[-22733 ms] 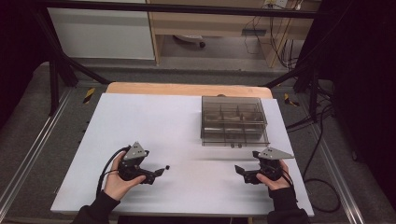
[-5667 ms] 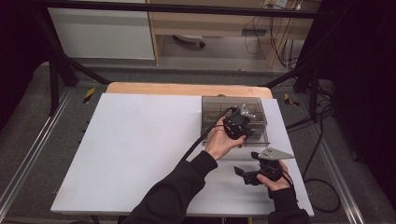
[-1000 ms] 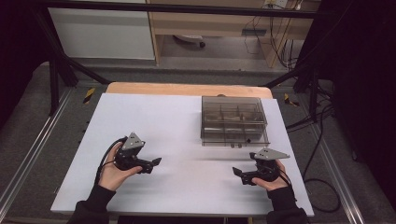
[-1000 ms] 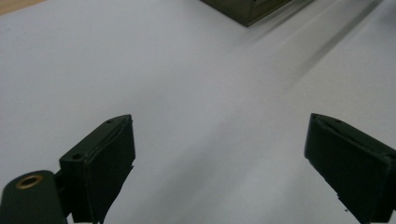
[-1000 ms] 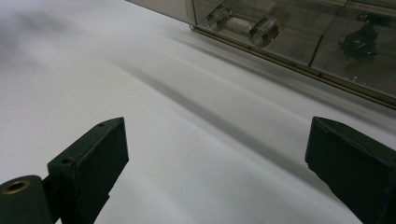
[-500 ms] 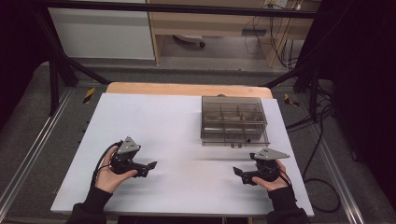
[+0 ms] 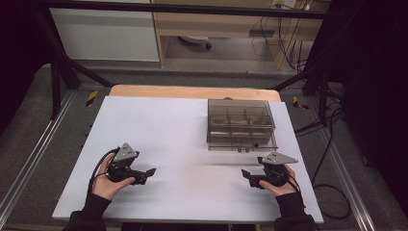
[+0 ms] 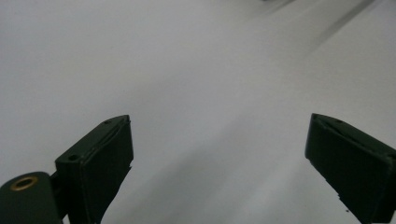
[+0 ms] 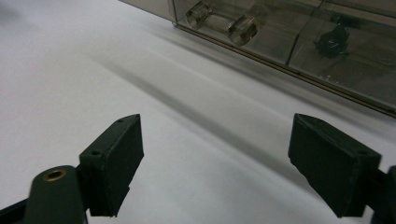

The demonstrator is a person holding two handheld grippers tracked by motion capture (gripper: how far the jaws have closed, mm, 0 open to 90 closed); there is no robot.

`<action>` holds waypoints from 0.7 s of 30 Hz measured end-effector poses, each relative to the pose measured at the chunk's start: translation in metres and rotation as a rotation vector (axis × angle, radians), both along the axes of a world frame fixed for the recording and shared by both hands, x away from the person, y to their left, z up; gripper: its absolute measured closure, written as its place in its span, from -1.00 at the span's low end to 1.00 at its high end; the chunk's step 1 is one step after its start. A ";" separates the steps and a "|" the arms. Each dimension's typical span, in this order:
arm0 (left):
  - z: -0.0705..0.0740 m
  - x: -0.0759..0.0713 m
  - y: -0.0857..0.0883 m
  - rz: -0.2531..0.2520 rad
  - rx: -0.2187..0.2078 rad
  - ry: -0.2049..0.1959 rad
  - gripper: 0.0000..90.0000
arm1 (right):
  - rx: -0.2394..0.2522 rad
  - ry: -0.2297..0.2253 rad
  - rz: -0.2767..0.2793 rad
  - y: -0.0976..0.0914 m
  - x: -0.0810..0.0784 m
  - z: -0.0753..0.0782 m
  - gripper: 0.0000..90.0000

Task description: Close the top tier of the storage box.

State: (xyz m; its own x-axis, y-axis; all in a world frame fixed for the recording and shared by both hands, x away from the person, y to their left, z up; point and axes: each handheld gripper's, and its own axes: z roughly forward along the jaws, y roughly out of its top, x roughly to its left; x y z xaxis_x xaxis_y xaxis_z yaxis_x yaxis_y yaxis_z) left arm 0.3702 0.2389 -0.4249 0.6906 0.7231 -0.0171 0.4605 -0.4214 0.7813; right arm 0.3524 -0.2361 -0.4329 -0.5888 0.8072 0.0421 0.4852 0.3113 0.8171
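A smoky clear compartment box (image 7: 240, 124) stands at the back right of the white table (image 7: 159, 125), its lid down. My left gripper (image 7: 151, 172) rests in a hand near the front left, open, with bare white table (image 8: 196, 70) between its jaws. My right gripper (image 7: 246, 176) sits near the front right, just in front of the box, pointing left. It is open with nothing between its jaws, which have just been closing a little. In the right gripper view (image 9: 217, 135) the box's front wall (image 9: 327, 42) and two small clear knobs (image 9: 243, 28) show beyond the jaws.
A wooden strip (image 7: 192, 91) borders the table's far edge. Black frame bars (image 7: 57, 72) and cables (image 7: 327, 125) flank the table on the grey floor. A cable (image 7: 96, 166) loops from the left gripper.
The left hand has drawn its gripper a little to the left and toward the front edge. The right hand has stayed put, its jaws slightly narrower.
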 end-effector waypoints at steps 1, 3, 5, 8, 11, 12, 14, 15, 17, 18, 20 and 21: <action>0.000 0.000 0.001 0.001 0.000 -0.001 -0.84 | -0.002 -0.004 0.002 0.000 0.000 0.000 -0.51; 0.000 -0.001 0.002 0.005 0.002 -0.001 -0.84 | -0.008 -0.011 0.006 0.000 0.000 0.001 -0.45; 0.000 -0.001 0.004 0.009 0.000 -0.002 -0.84 | -0.007 -0.018 0.004 0.000 -0.001 0.003 -0.38; 0.001 -0.002 0.007 0.013 0.001 -0.006 -0.84 | 0.001 -0.021 0.009 0.000 -0.002 0.005 -0.28; 0.001 -0.004 0.010 0.017 0.002 -0.008 -0.84 | -0.004 -0.025 0.017 0.001 -0.001 0.006 -0.18; 0.000 -0.004 0.011 0.018 0.001 -0.009 -0.84 | -0.005 -0.023 0.018 0.002 -0.001 0.006 -0.14; 0.001 -0.005 0.013 0.019 0.000 -0.012 -0.84 | -0.006 -0.024 0.024 0.002 -0.001 0.006 -0.07; 0.001 -0.006 0.013 0.020 -0.003 -0.014 -0.84 | -0.004 -0.027 0.022 0.002 -0.001 0.007 -0.02; 0.001 -0.006 0.014 0.021 -0.005 -0.015 -0.84 | 0.002 -0.029 0.027 0.001 -0.001 0.008 0.01; 0.001 -0.007 0.015 0.020 -0.004 -0.017 -0.84 | 0.008 -0.029 0.029 0.001 -0.001 0.009 0.04; 0.000 -0.008 0.016 0.020 -0.004 -0.019 -0.84 | 0.013 -0.028 0.031 0.001 -0.001 0.010 0.09; 0.000 -0.008 0.017 0.019 -0.005 -0.019 -0.84 | 0.016 -0.027 0.028 0.000 -0.001 0.010 0.13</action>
State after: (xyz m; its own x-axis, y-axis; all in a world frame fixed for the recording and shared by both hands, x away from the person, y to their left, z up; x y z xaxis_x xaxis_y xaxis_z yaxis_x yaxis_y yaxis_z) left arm 0.3620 0.2557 -0.4249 0.6771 0.7359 -0.0078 0.4536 -0.4089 0.7919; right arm 0.3513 -0.2357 -0.4228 -0.6121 0.7898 0.0387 0.4546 0.3114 0.8345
